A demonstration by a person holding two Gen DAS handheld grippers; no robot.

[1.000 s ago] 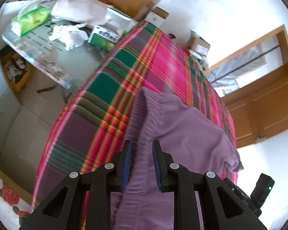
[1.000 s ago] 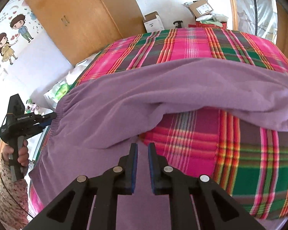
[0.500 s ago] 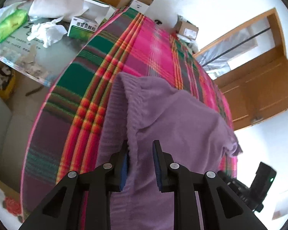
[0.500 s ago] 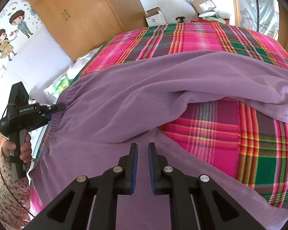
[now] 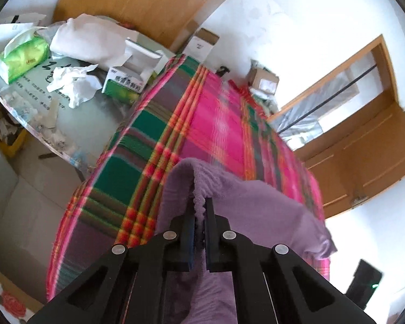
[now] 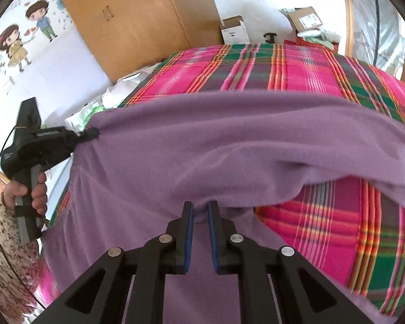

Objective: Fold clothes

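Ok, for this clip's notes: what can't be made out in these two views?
- Left wrist view: the right tongs; only a black corner shows at the lower right edge.
- Right wrist view: whether the right tongs pinch the purple garment; fabric bunches over the tips.
- Both views: the garment's near end, hidden under the tongs' black frames.
- Left wrist view: the plaid bedspread is motion-blurred.

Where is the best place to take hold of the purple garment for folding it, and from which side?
Probably the gathered waistband edge of the purple garment, approached from the near bed edge: it is thick, ridged, and raised off the plaid bedcover.
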